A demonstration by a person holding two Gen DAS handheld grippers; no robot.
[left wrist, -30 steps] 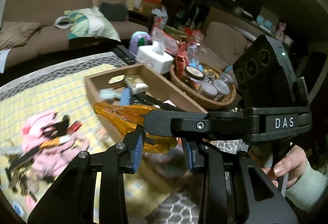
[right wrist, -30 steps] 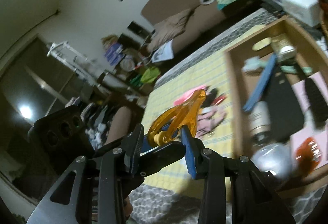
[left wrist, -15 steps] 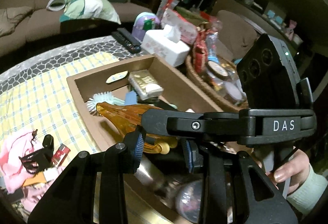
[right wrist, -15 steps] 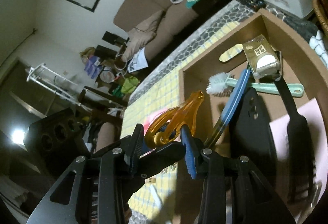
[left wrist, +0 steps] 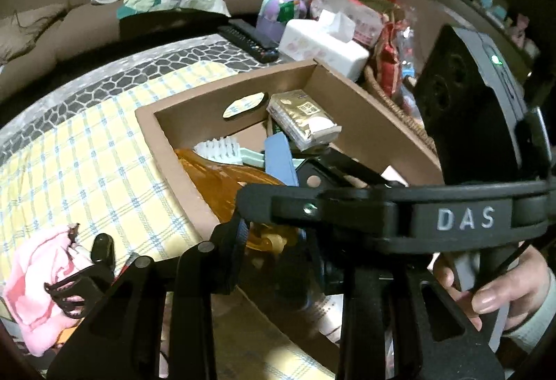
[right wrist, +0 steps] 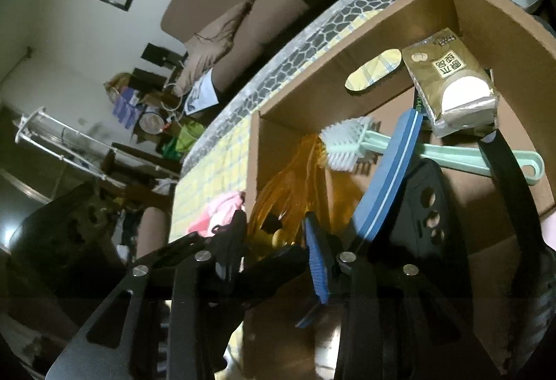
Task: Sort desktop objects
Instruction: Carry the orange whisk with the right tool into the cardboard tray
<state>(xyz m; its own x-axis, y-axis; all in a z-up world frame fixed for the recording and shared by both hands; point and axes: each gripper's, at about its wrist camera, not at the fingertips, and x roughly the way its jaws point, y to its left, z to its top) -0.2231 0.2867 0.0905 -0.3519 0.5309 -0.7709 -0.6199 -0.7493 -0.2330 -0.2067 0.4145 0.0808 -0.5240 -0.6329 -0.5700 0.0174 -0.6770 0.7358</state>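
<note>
Both grippers have hold of the same thing: your left gripper [left wrist: 274, 237] is clamped narrowly on the thick hinge end of the orange clip [left wrist: 222, 178], and your right gripper [right wrist: 274, 234] has that same end between its pads, its jaws closing a little further on it. Neither one is wide; the clip's knuckle fills the gap in each.

That orange clip lies low inside the cardboard box [left wrist: 365, 112], against the box's near-left wall. Its long axis runs forward and away from both grippers, hinge end at the fingertips, tapered tips pointing deeper into the box toward the white brush head of the mint brush [right wrist: 347, 145]. The tips look to be touching or just short of those bristles; I cannot tell which.

So the release turns on this: the clip sits straight ahead of each gripper along its own length, and both hands are equally near, sharing the one end. Opening should let it settle along the wall rather than roll, I judge.

Beside the clip in the box, further from that wall, lie a blue file [right wrist: 389, 178], a black phone case [right wrist: 424, 216] and a gold tissue pack [right wrist: 448, 81]. Outside the box's near-left wall, on the yellow checked cloth [left wrist: 87, 150] over the bench, a pink cloth [left wrist: 31, 279] and black hair clips [left wrist: 83, 279] are unsorted.
</note>
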